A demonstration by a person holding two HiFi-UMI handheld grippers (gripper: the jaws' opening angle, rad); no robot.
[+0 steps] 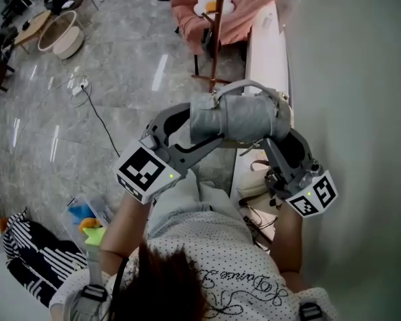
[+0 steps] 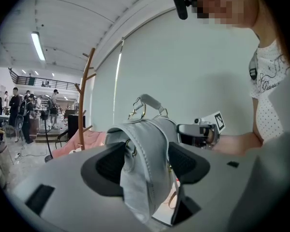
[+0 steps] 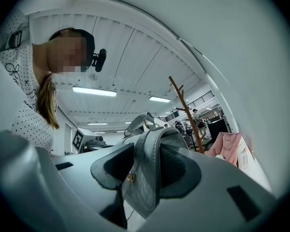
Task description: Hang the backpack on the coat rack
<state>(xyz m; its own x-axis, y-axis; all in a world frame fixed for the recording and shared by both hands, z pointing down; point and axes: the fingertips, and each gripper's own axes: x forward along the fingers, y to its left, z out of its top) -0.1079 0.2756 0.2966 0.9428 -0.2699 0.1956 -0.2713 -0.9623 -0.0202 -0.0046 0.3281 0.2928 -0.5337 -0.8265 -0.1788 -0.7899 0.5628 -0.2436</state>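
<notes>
Head view: you've got the small pale-grey leather backpack (image 1: 237, 118) up in the air in front of your chest, lying sideways between your two tools. Your left gripper (image 1: 199, 127) takes one end and your right gripper (image 1: 275, 139) takes the other, close to the white wall (image 1: 347, 79).

Left gripper view backs that up. The dark fingers (image 2: 108, 166) stand wide, yet they clamp the body of the bag, which fills the gap between them. Its grey top handle (image 2: 151, 101) and gold rings poke up behind.

Right gripper view tells the same story. The fingers (image 3: 180, 166) are closed on the narrow end of the backpack, and a gold stud sits right by one pad.

Ahead of you stands the slim brown wooden coat rack (image 1: 218, 25), well apart from the bag, with no part of the backpack touching it. A pink fabric chair (image 1: 247, 5) sits just behind the rack. The backpack hangs clear of the grey stone floor (image 1: 120, 79), carried by both grippers, not yet on a hook.
</notes>
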